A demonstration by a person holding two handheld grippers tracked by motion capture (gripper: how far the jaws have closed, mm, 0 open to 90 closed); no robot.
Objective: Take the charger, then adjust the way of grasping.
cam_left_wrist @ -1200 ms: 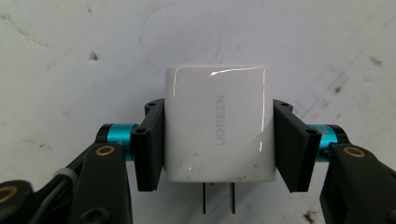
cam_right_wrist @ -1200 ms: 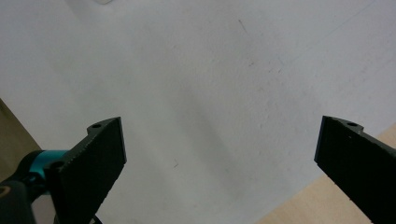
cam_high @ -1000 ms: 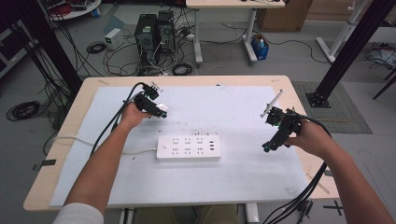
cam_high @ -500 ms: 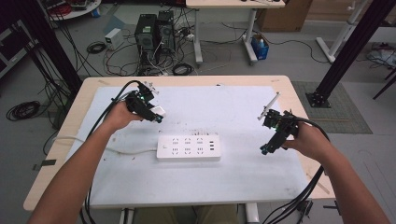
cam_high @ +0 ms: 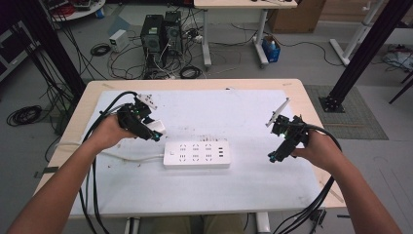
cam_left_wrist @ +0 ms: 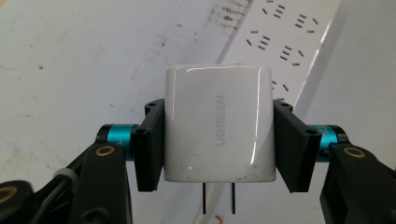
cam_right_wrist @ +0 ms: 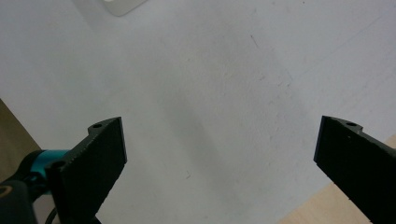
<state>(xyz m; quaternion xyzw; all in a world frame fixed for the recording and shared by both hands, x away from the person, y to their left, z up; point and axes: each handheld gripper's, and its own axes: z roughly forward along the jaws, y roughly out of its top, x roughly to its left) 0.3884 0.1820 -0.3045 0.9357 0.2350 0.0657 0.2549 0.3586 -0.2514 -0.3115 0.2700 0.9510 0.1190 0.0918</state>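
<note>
A white UGREEN charger [cam_left_wrist: 218, 123] sits clamped between the two black jaws of my left gripper [cam_left_wrist: 218, 140], its two prongs pointing toward the camera. In the high view the left gripper [cam_high: 155, 131] hovers with the charger [cam_high: 157, 127] above the table, just left of the white power strip [cam_high: 197, 154]. The strip's sockets [cam_left_wrist: 280, 32] show beyond the charger in the left gripper view. My right gripper [cam_high: 273, 157] hangs over the white mat to the right of the strip. Its jaws [cam_right_wrist: 219, 154] stand wide apart with nothing between them.
A white mat [cam_high: 234, 112] covers most of the wooden table [cam_high: 311, 97]. The strip's white cord [cam_high: 122, 157] runs off to the left under my left forearm. Black cables trail from both grippers. Computers and cable clutter sit on the floor beyond the table.
My left gripper, with the charger in it, has risen and drifted left and nearer to the person. The right gripper has stayed where it was.
</note>
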